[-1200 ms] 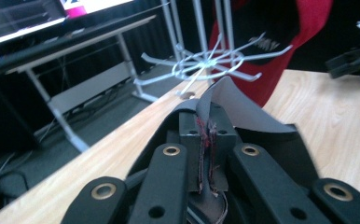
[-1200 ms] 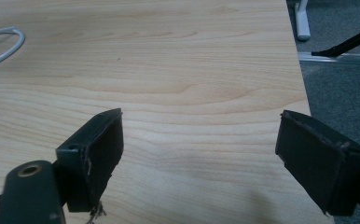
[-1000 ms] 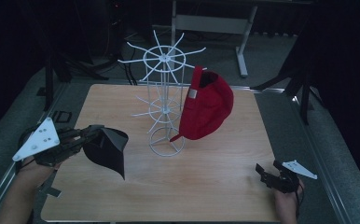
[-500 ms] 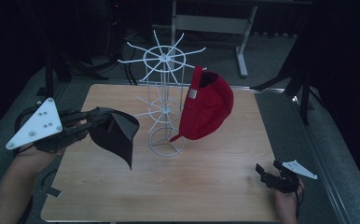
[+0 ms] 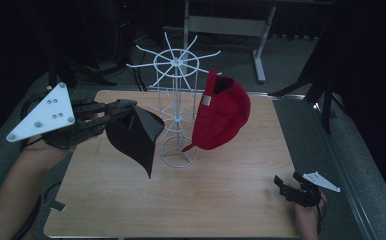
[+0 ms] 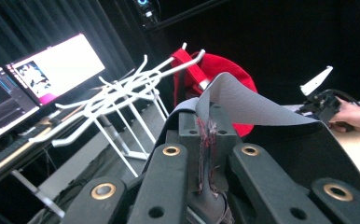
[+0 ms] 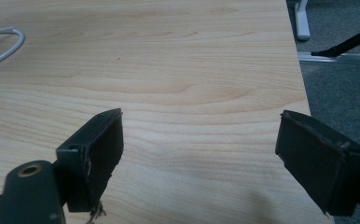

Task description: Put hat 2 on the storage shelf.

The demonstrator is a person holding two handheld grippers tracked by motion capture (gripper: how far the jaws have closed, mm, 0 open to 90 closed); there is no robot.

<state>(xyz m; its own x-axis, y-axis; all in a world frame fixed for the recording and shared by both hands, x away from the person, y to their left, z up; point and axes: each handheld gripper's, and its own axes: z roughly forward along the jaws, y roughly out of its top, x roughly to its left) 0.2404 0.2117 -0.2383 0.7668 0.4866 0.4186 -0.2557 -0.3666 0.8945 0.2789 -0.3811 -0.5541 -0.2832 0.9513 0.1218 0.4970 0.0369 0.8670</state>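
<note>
We hold a black fabric cap (image 5: 133,137) in the air above the left part of the pale wooden bench (image 5: 221,195), its brim hanging down toward the board without touching it. The left tool (image 5: 112,114) is clenched on the cap's edge; in the left gripper view the two black jaws meet tightly on the grey underside of the fabric (image 6: 243,100), which folds up and over them. The cap hangs just beside the white wire hat stand (image 5: 177,107), to its left, and we cannot tell whether it touches the wires. The stand rises from a ring base on the bench and spreads spoke-like prongs at its top. On the far side of the stand a red baseball cap (image 5: 221,115) hangs from a prong, its brim pointing down toward the base. Well apart from all this, at the bench's near right corner, the right tool (image 5: 287,186) rests low over the wood, released, with bare bench (image 7: 192,93) between its widely parted jaws.
</note>
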